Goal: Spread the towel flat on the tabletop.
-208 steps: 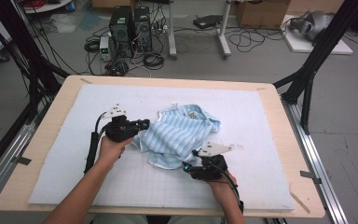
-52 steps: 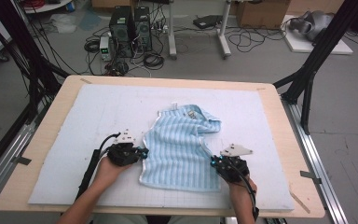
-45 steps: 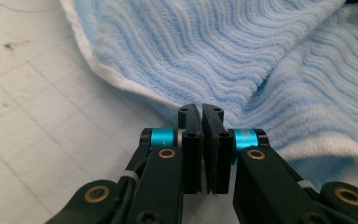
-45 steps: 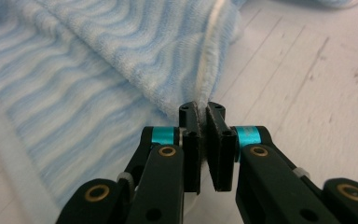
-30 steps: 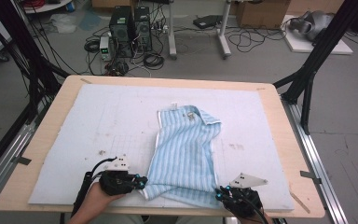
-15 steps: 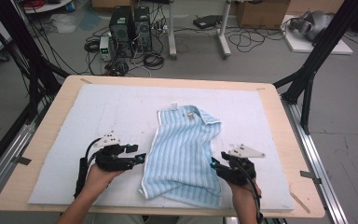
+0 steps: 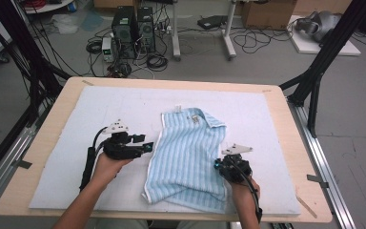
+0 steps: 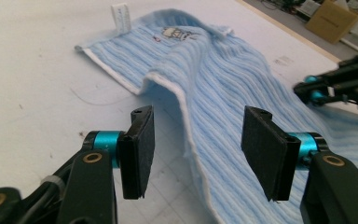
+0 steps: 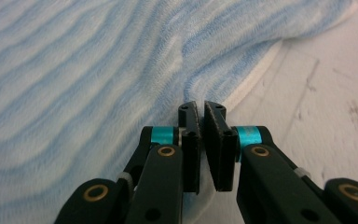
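Even, soft indoor light; close-ups slightly blurred, shadows faint.

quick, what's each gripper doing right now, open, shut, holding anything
left gripper: open, holding nothing; the light blue striped terry towel's white edge lies between its jaws.
right gripper: shut at the towel's edge; nothing visibly pinched.

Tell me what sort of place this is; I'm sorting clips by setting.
Probably a lab or workshop, not a home: a bare concrete floor, computer towers with tangled cables, and a black frame standing around the table.
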The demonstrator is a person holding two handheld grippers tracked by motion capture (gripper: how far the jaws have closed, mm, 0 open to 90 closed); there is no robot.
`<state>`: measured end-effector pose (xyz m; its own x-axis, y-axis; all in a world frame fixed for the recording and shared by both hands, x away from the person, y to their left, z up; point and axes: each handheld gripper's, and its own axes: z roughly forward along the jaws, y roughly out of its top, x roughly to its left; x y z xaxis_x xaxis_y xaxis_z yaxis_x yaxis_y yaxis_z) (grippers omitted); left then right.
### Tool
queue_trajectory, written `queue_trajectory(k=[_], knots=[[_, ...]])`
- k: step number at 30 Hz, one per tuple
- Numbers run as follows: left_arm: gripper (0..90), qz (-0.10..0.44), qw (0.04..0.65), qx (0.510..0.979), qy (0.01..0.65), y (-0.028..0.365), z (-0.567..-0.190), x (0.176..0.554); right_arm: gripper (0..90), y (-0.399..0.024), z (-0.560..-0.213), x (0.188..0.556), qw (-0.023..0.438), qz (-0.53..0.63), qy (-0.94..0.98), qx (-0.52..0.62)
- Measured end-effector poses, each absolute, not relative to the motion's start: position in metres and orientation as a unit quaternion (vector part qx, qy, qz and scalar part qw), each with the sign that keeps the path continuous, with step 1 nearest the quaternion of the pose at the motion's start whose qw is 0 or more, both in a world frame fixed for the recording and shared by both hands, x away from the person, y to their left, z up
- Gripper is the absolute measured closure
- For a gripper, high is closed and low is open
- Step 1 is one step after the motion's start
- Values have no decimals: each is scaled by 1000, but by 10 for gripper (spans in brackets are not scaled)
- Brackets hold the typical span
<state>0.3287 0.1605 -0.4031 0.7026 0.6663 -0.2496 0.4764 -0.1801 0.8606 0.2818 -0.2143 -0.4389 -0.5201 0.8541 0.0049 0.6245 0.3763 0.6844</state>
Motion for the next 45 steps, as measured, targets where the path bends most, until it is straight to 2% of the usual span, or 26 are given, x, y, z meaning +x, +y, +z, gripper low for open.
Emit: queue_trajectory(k=[8, 10, 16, 19, 22, 23, 24, 26, 28, 30, 31, 33, 35, 45], knots=[[450, 79, 521, 761, 379, 152, -409, 341, 840, -246, -437, 247, 168, 321, 813, 456], [450, 74, 513, 765, 382, 148, -414, 346, 788, -251, -436, 245, 163, 325, 815, 451], [451, 56, 476, 788, 387, 122, -434, 358, 517, -253, -429, 254, 176, 382, 790, 447], [469, 59, 461, 800, 378, 110, -441, 358, 422, -246, -429, 267, 180, 398, 775, 457], [520, 69, 441, 812, 376, 102, -449, 359, 385, -236, -431, 281, 186, 403, 772, 455], [552, 88, 438, 814, 370, 100, -450, 357, 384, -232, -432, 287, 189, 401, 773, 455], [624, 103, 430, 819, 365, 100, -449, 356, 381, -226, -433, 294, 190, 395, 776, 454], [778, 134, 414, 830, 348, 99, -449, 354, 388, -218, -435, 306, 191, 382, 782, 454], [859, 121, 416, 831, 350, 102, -448, 354, 431, -210, -437, 316, 194, 361, 792, 452], [867, 114, 413, 833, 350, 104, -447, 353, 553, -206, -440, 322, 176, 348, 801, 454], [868, 112, 411, 836, 347, 105, -447, 351, 585, -204, -443, 324, 164, 344, 806, 453], [869, 108, 414, 836, 343, 108, -447, 347, 708, -204, -442, 323, 162, 347, 807, 450], [871, 99, 421, 834, 344, 113, -448, 343, 765, -204, -442, 320, 151, 350, 811, 443], [873, 77, 421, 837, 340, 143, -446, 313, 779, -190, -444, 300, 116, 375, 831, 393]])
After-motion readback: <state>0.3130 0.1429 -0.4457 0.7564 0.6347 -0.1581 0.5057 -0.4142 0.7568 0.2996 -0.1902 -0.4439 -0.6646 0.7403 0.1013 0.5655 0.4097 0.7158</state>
